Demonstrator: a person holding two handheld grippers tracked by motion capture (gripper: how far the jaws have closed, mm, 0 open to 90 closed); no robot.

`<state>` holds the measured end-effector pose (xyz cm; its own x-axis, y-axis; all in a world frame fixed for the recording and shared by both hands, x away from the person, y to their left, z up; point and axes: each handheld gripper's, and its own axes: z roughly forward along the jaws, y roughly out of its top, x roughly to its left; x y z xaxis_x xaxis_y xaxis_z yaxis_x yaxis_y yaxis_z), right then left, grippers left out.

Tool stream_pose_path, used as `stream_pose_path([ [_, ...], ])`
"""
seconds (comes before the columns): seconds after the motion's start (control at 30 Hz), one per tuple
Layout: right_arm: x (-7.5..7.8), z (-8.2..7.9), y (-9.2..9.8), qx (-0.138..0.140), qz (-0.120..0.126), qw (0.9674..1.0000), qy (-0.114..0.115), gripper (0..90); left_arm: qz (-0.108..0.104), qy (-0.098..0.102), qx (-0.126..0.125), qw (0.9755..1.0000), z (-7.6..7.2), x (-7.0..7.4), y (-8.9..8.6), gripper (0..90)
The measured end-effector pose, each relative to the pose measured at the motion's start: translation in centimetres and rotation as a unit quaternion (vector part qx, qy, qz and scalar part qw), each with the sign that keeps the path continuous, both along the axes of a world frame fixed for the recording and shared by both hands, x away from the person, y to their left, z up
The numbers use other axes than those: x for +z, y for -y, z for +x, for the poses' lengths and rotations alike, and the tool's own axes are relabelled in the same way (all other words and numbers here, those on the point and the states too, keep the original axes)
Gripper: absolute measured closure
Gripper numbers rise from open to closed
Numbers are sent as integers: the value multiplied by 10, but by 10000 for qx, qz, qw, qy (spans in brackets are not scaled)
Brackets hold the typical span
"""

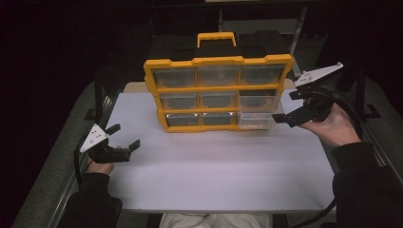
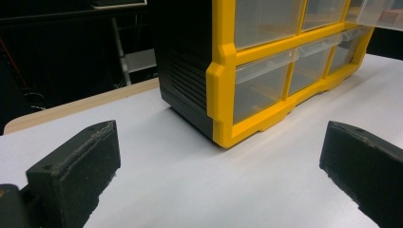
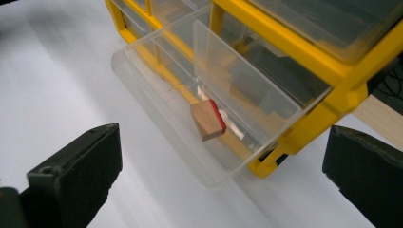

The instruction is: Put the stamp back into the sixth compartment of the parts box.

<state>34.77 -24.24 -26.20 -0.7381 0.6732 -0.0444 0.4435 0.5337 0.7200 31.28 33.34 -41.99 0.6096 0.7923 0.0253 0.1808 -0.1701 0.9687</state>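
A yellow organizer with a black body and clear drawers stands at the back middle of the white table. In its right column two drawers are pulled out: the middle one and the bottom one. A small wooden block with a red edge lies inside the pulled-out drawer. My right gripper is open just right of these drawers, its jaws wide apart and empty. My left gripper is open at the front left, apart from the organizer, holding nothing.
A yellow carry handle tops the organizer. A wooden board edge runs behind the white surface. Metal frame rails flank the table on both sides. Broad bare white surface lies in front of the organizer.
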Motion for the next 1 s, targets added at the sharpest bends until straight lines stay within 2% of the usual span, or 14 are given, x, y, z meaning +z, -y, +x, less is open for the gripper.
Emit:
stream_pose_path([
  [0.33,-17,-11,10,-75,87,9999,49,0,-1,7,3,10000,0,0,0,0],
  [0.77,-36,-21,21,-106,333,9993,106,0,-12,5,-3,10000,0,0,0,0],
  [1.0,-54,-27,24,-94,370,9992,67,0,-10,15,-1,10000,0,0,0,0],
])
